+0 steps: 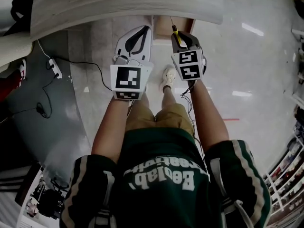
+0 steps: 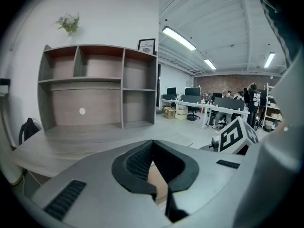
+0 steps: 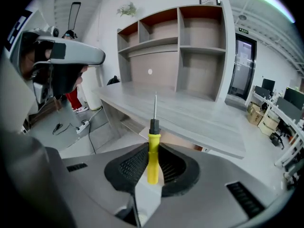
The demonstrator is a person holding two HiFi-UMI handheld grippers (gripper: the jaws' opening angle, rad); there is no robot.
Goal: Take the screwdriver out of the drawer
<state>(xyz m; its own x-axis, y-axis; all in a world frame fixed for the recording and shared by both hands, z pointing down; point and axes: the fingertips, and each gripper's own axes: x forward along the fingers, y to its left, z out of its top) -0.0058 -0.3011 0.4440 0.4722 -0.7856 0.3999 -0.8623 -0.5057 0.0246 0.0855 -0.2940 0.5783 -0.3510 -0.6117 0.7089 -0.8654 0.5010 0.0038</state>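
Right gripper view: the right gripper has its jaws closed on the yellow handle of the screwdriver, shaft pointing up & away toward the worktop, so the tool looks clear of the open drawer under the worktop edge. The left gripper is just beside it w/ jaws together, nothing betw. them. To finish well, I'd say: firm grip so the thin tool can't pivot, tip off the worktop edge, then lay it flat on the worktop w/o dropping.

Head view looks down; gripper views face shelving.
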